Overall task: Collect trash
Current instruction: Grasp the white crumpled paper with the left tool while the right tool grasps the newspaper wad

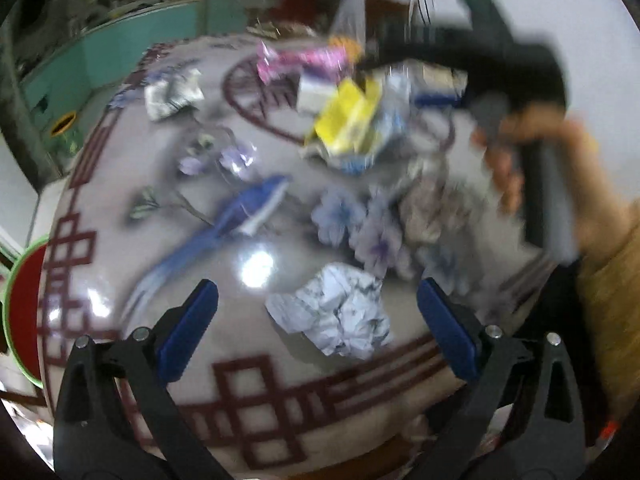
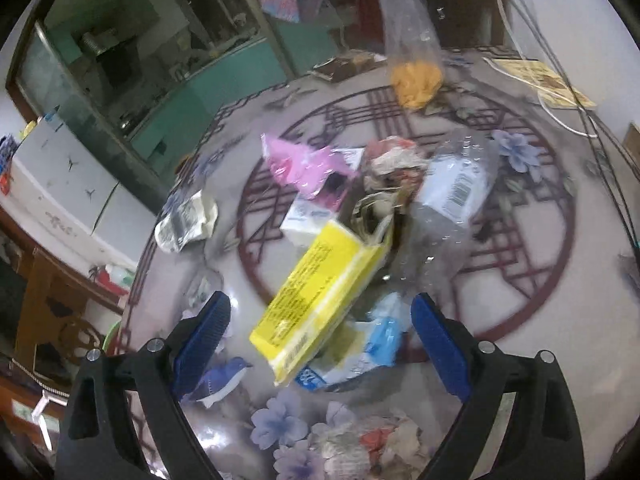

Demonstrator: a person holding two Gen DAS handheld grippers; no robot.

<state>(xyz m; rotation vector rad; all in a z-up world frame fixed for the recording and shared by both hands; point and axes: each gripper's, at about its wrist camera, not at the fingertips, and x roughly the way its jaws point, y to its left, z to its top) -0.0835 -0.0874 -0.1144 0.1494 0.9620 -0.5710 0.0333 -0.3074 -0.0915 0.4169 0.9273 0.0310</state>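
- Two claws show, each in its own wrist view, both with blue pads spread wide and nothing pressed between them: the left claw (image 1: 318, 294) and the right claw (image 2: 320, 308) are released.
- Nearest the left claw, a crumpled white paper ball (image 1: 334, 312) lies on the glossy counter (image 1: 248, 364), between the pads but touching neither, a little toward the 3 o'clock pad.
- Beyond it, at about 1 o'clock, a brownish crumpled wad (image 1: 428, 212) rests on the printed flowers of the counter.
- Farther, at 12 o'clock, the main trash heap sits on the counter's red round pattern; a yellow box (image 1: 348, 116) tops it.
- In the left view, at 2 o'clock, a person's hand (image 1: 532, 152) grips the black handle of the other gripper above the heap.
- From the right claw, the yellow box (image 2: 316, 304) stands tilted between the pads without touching them, over a blue and white wrapper (image 2: 376, 344).
- Behind the box come a small white carton (image 2: 304, 220), a pink wrapper (image 2: 304, 168) and a clear plastic bottle (image 2: 452, 196) with a barcode label.
- At 10 o'clock, apart from the heap, lies a crumpled printed paper (image 2: 186, 222).
- Farthest, at 1 o'clock, a clear bag (image 2: 416, 72) holding something orange stands upright.
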